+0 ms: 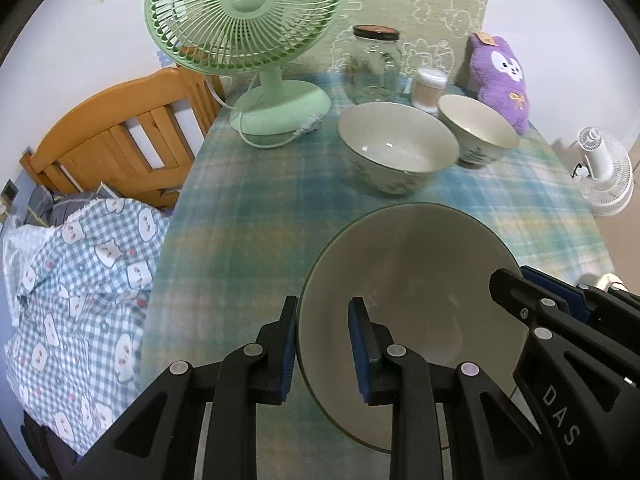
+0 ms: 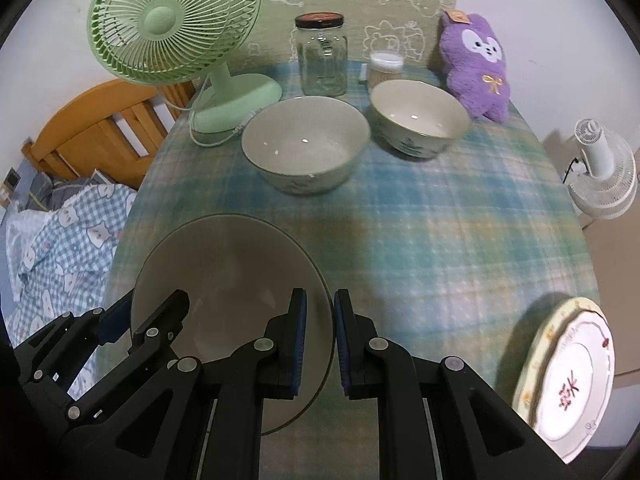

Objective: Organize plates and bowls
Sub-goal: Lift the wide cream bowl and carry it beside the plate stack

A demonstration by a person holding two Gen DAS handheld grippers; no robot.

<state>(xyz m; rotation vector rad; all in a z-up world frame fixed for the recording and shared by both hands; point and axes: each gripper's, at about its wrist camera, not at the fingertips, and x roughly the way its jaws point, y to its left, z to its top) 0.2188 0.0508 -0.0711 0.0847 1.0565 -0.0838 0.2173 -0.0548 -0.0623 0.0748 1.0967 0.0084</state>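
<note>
A large pale bowl (image 1: 420,280) (image 2: 228,264) with a dark rim is held between both grippers, over the near part of the table. My left gripper (image 1: 324,344) is shut on the bowl's left rim, one pad inside and one outside. My right gripper (image 2: 320,340) is shut on the opposite rim in the same way. Each gripper also shows in the other's view, the right gripper (image 1: 520,292) and the left gripper (image 2: 156,316). Farther back stand a medium bowl (image 1: 396,148) (image 2: 304,144) and a smaller bowl (image 1: 476,128) (image 2: 418,116). A stack of plates (image 2: 572,380) lies at the near right.
On the plaid tablecloth (image 2: 440,220) at the back stand a green fan (image 1: 244,20) with its cord, a glass jar (image 2: 322,56), a cotton-swab tub (image 2: 386,66) and a purple plush toy (image 2: 476,64). A bed (image 1: 80,260) is left of the table, a white fan (image 2: 600,168) to its right.
</note>
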